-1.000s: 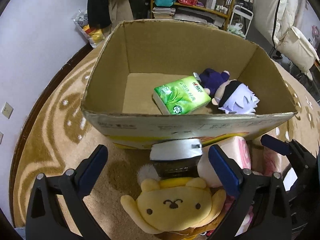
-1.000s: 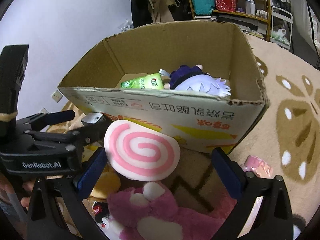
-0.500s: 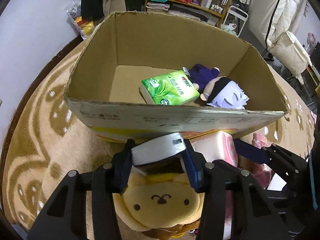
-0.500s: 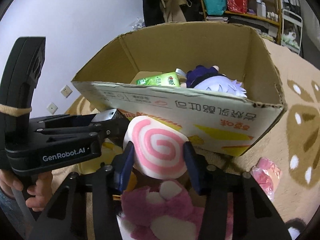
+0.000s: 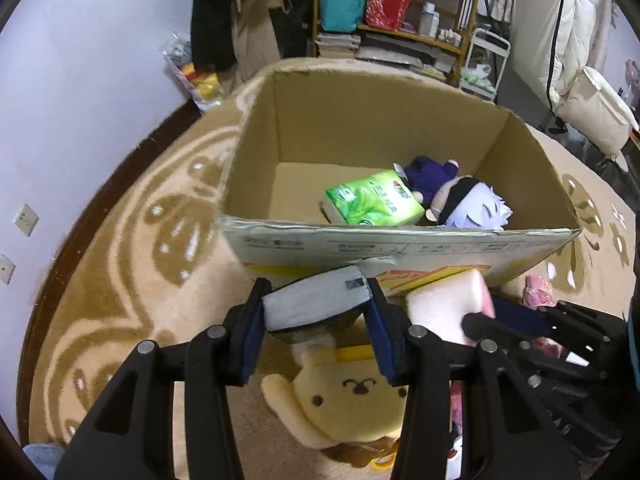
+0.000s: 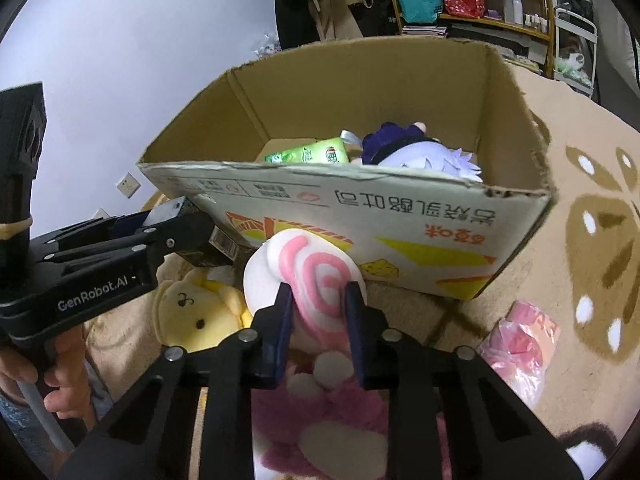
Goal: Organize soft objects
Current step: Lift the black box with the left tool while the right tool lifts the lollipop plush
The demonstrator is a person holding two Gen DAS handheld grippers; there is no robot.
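My left gripper (image 5: 316, 312) is shut on a grey and dark tissue pack (image 5: 316, 306), held above the floor before the open cardboard box (image 5: 400, 242). My right gripper (image 6: 316, 312) is shut on a pink-and-white swirl cushion (image 6: 308, 276), squeezing it, also just before the box (image 6: 400, 216). The cushion shows in the left wrist view (image 5: 448, 300) too. Inside the box lie a green tissue pack (image 5: 374, 200) and a purple-haired plush doll (image 5: 464, 204). A yellow dog plush (image 5: 352, 396) lies on the rug below my left gripper. A pink bear plush (image 6: 332, 416) lies under my right gripper.
A patterned tan rug (image 5: 132, 264) covers the floor. A pink plastic packet (image 6: 520, 344) lies right of the box. Shelves (image 5: 400, 8) and hanging clothes stand behind the box, and a white wall (image 5: 80, 60) rises at left.
Both grippers went from open to shut: the left closed on the grey tissue pack, the right on the swirl cushion. Both have lifted their objects up towards the box rim.
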